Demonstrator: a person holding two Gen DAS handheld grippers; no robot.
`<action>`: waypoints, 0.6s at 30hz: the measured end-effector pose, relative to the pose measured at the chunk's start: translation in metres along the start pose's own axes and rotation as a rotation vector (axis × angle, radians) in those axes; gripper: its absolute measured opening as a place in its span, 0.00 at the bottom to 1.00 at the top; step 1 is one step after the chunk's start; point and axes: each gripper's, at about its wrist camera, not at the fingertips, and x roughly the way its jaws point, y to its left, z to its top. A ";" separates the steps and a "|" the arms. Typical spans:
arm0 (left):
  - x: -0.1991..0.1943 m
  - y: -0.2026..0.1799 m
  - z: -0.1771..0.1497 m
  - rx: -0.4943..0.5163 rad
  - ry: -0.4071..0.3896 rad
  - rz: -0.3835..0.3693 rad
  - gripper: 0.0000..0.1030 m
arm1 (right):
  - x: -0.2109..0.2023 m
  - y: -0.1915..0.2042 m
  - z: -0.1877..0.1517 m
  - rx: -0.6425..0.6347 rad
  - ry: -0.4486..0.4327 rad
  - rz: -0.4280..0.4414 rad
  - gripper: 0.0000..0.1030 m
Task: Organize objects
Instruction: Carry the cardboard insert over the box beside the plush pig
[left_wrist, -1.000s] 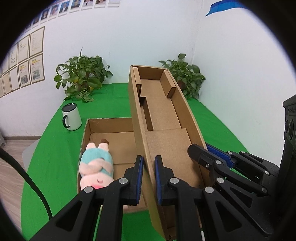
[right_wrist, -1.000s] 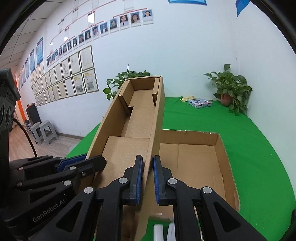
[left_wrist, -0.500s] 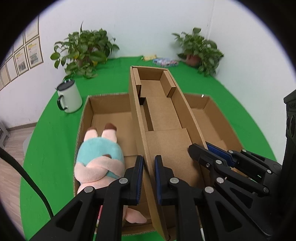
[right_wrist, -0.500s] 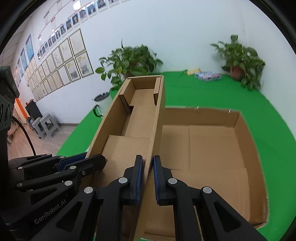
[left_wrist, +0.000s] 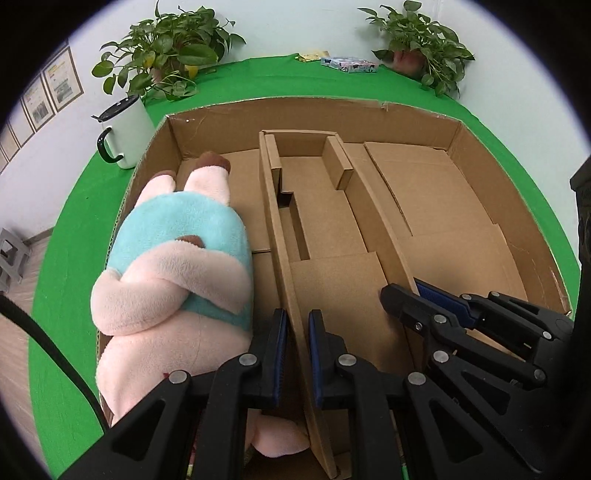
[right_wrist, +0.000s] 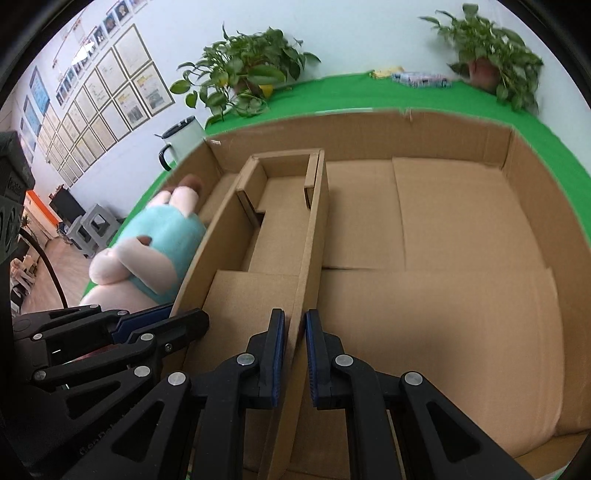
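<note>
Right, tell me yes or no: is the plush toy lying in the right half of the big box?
No. In the left wrist view the plush toy lies in the big box left of the cardboard tray; the right side holds nothing.

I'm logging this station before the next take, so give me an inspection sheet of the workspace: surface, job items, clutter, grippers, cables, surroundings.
Surface: green table cover, bare around the box.
Job's things: large open cardboard box; narrow cardboard tray held inside it; pink and teal plush toy lying in the box, left of the tray.
Clutter: white mug left of the box; small colourful packet at the far edge.
Grippers: left hand-held gripper shut on the tray's left wall; right hand-held gripper shut on its right wall.
Cables: one black cable at the left.
Surroundings: two potted plants, white wall, framed sheets, grey stool.
</note>
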 end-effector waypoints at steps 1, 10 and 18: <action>0.000 0.001 0.000 -0.005 0.000 -0.002 0.11 | 0.003 0.001 0.001 0.002 -0.001 -0.001 0.08; -0.024 0.011 -0.004 -0.035 -0.020 0.013 0.12 | 0.013 0.009 0.010 -0.026 -0.008 -0.029 0.08; -0.053 0.018 -0.020 -0.033 -0.092 0.035 0.12 | 0.000 0.034 -0.004 -0.055 -0.005 -0.029 0.09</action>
